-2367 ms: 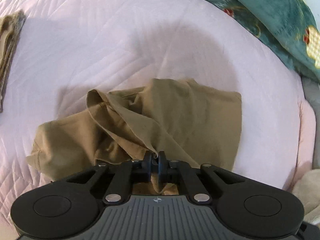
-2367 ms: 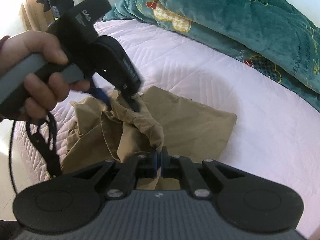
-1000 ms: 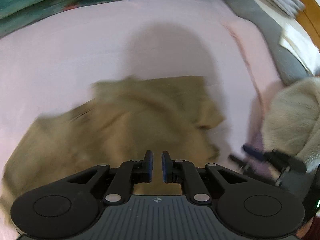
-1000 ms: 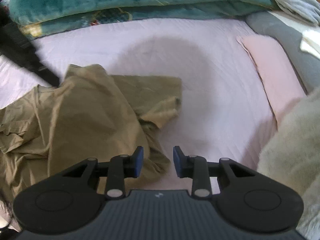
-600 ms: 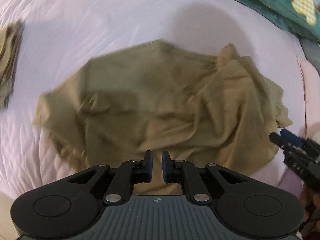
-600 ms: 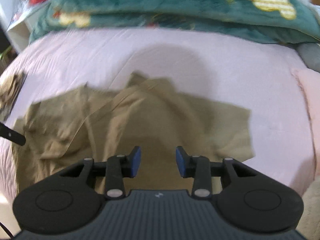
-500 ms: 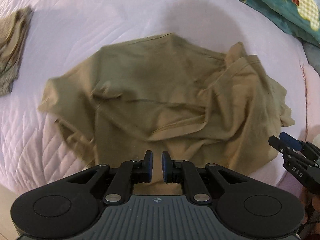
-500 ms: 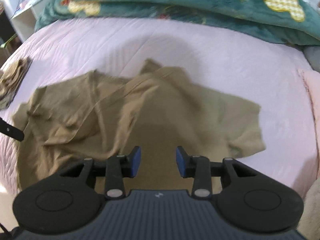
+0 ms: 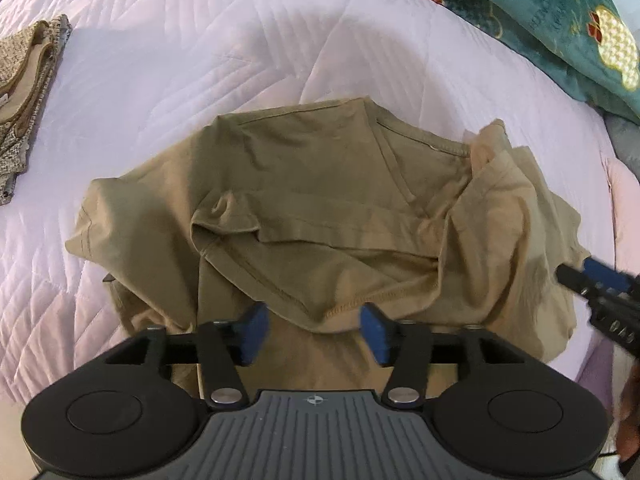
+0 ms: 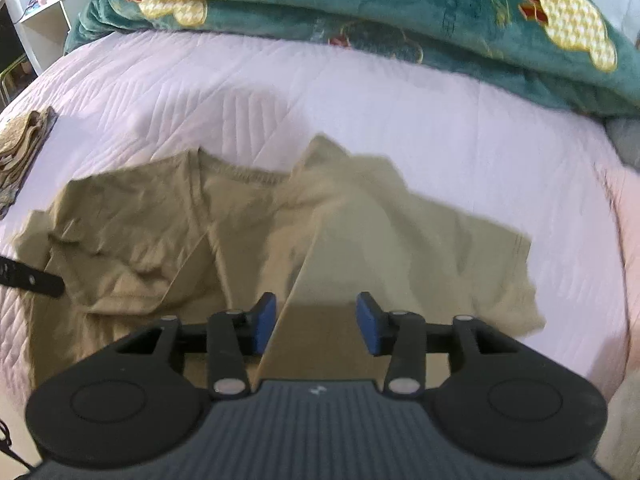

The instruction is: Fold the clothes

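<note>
**Rumpled shirt on the bed, both hand-held grippers spread wide and empty**

Left wrist view: A khaki shirt (image 9: 320, 216) is seen lying crumpled on a pink quilted bed (image 9: 200, 60). The collar lies at the far side, and the hem is bunched in folds just ahead of the left hand-held gripper (image 9: 314, 332). The blue pads are held wide apart and nothing is gripped between them. The shirt's right side is heaped up in a loose ridge. The right hand-held gripper (image 9: 592, 276) is seen at the right edge, close to that side of the shirt; its opening cannot be told from here. A folded stack (image 9: 24, 80) rests at the far left of the bed, and a green blanket (image 9: 560, 20) lies along the top right.

Right wrist view: The same shirt (image 10: 280, 232) is shown spread below the right hand-held gripper (image 10: 316, 324), whose jaws are wide and empty. A raised fold runs down toward the jaws; this part is blurred. The tip of the left hand-held gripper (image 10: 32, 278) is seen at the left edge by a sleeve.

Risk, as judged: with layers bunched near the hem, two thicknesses could be pinched at once, so that creases would be folded in. The heaped right side could slump if only one layer were lifted.
</note>
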### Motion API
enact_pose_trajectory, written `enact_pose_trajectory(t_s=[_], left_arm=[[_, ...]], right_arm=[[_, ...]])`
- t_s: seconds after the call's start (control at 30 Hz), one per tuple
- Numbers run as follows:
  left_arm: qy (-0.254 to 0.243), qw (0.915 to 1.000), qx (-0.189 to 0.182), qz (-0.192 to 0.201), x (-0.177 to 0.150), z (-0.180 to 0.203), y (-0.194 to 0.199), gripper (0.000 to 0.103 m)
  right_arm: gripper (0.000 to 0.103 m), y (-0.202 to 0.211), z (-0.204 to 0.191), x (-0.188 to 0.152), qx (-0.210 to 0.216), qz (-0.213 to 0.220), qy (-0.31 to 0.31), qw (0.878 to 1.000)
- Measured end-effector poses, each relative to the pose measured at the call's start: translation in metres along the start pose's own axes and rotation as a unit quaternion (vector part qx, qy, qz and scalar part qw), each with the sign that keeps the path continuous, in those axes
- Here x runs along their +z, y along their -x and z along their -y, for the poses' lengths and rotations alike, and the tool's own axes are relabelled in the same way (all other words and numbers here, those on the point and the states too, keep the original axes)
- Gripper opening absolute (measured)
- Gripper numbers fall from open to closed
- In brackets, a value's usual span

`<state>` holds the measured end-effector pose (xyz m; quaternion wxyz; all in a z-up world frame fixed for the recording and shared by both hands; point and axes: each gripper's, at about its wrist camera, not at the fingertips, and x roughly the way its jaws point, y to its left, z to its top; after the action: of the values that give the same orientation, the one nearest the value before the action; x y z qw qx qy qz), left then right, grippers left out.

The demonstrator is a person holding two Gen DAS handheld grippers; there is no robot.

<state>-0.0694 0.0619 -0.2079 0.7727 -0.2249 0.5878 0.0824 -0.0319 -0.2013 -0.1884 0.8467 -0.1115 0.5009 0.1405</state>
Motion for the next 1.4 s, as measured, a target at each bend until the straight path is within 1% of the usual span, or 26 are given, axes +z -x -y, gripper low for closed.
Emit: enact_pose_trajectory(t_s=[0.07,0.13,0.2,0.27,0.4,0.47,0.5,0.6,0.73,0.8,0.83,0.9,0.97,1.03,1.07,1.13,1.23,1.3,1.33,1.4], left_arm=[[0.002,0.9999,0.016,0.006,0.004,-0.005,-0.002,0.059],[0.008,0.9994,0.031,0.009,0.01,-0.013,-0.005,0.059],[0.019,0.9989,0.039,0.016,0.02,-0.023,-0.008,0.059],[0.028,0.9986,0.04,0.02,0.03,-0.028,-0.011,0.059],[0.021,0.9982,0.053,0.016,0.045,-0.029,-0.022,0.059],[0.03,0.9972,0.067,0.016,0.048,-0.03,-0.024,0.059],[0.032,0.9974,0.063,0.017,0.049,-0.03,-0.023,0.059],[0.03,0.9966,0.075,0.015,0.051,-0.028,-0.026,0.06],[0.031,0.9976,0.061,-0.002,0.055,-0.026,-0.037,0.06],[0.027,0.998,0.057,-0.003,0.053,-0.024,-0.041,0.06],[0.025,0.9982,0.055,-0.003,0.053,-0.022,-0.043,0.059],[0.022,0.9985,0.05,-0.004,0.051,-0.02,-0.048,0.051],[0.004,0.9991,0.042,0.007,0.049,-0.014,-0.042,0.023],[-0.007,0.9993,0.035,0.013,0.047,-0.01,-0.037,0.011],[-0.01,0.9993,0.033,0.015,0.046,-0.008,-0.035,0.008],[-0.016,0.9993,0.027,0.018,0.044,-0.005,-0.033,0.005],[-0.028,0.9992,0.019,0.022,0.043,-0.001,-0.028,0.004],[-0.033,0.999,0.026,0.017,0.044,-0.002,-0.028,0.004],[-0.03,0.999,0.032,0.012,0.044,-0.005,-0.027,0.005],[-0.024,0.9987,0.044,0.003,0.044,-0.012,-0.025,0.011]], right_arm=[[0.056,-0.003,0.003,0.011,-0.006,0.005,0.012,1.0],[0.058,-0.008,0.005,0.019,-0.009,0.006,0.02,1.0],[0.058,-0.015,0.006,0.025,-0.012,0.004,0.026,1.0],[0.059,-0.021,0.008,0.032,-0.014,0.004,0.027,1.0],[0.059,-0.033,0.011,0.044,-0.016,0.006,0.029,0.999],[0.06,-0.038,0.013,0.05,-0.017,0.006,0.029,0.999],[0.06,-0.041,0.014,0.053,-0.018,0.006,0.03,0.999],[0.06,-0.05,0.018,0.061,-0.025,0.004,0.034,0.999],[0.062,-0.059,0.021,0.071,-0.024,0.001,0.033,0.999],[0.062,-0.065,0.023,0.074,-0.023,-0.002,0.035,0.999],[0.063,-0.068,0.024,0.075,-0.024,-0.005,0.037,0.999],[0.063,-0.073,0.024,0.077,-0.025,-0.009,0.042,0.999],[0.063,-0.078,0.026,0.079,-0.025,-0.012,0.043,0.999],[0.063,-0.079,0.026,0.08,-0.019,-0.013,0.04,0.999],[0.063,-0.078,0.024,0.079,-0.012,-0.014,0.041,0.999],[0.064,-0.076,0.018,0.078,0.002,-0.015,0.049,0.999],[0.063,-0.071,0.005,0.076,0.015,-0.013,0.064,0.998],[0.064,-0.069,0.0,0.075,0.025,-0.017,0.063,0.998],[0.064,-0.068,-0.002,0.074,0.03,-0.02,0.061,0.997],[0.064,-0.066,-0.007,0.074,0.041,-0.026,0.055,0.997]])
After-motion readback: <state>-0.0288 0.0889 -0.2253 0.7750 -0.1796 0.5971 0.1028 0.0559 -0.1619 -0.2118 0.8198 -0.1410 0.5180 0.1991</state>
